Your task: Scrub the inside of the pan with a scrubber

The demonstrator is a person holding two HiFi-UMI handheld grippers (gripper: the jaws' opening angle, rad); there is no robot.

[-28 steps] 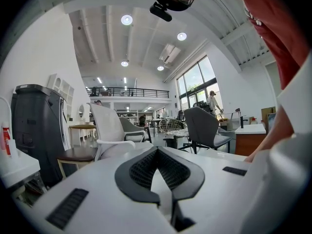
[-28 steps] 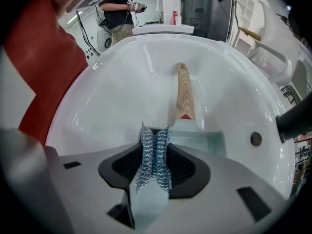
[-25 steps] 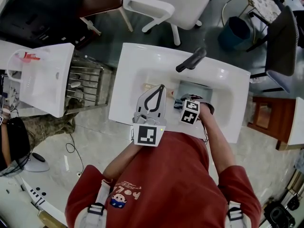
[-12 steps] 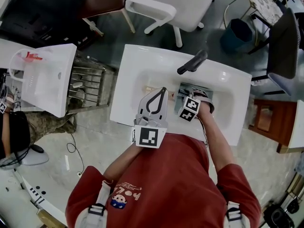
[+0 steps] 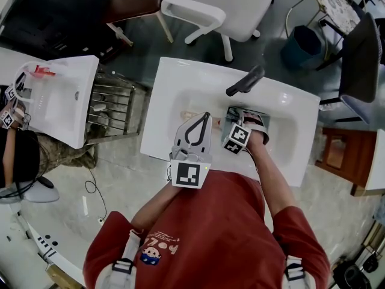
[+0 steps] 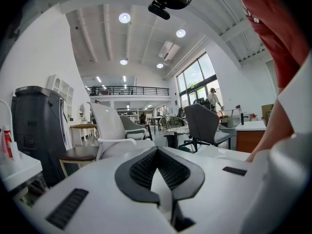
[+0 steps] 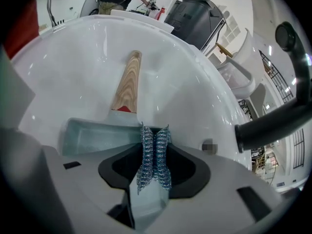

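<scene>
At the near rim of the white ceramic sink [image 5: 174, 83] — left gripper [image 5: 206, 114], white body with black ribbed jaws, held above the rim. The jaw tips are pressed together with nothing between them.

Inside the sink basin, just right of the left gripper: right gripper [image 7: 155, 130], jaws pinching a silvery-blue coiled-wire scrubber [image 7: 155, 155]. The scrubber stands upright in the grip, its far end over the pan's interior; contact with the pan cannot be judged.

On the sink floor, under the right gripper: pale grey-green rectangular pan [image 7: 92, 135], open side up. Its light wooden handle [image 7: 127, 82], with a red patch at its base, runs from the pan towards the sink's left end.

At the sink's far rim — black lever faucet [image 5: 245, 80], spout reaching over the basin.

Beyond the sink: white swivel chair [image 5: 222, 5] on the dark floor.
</scene>
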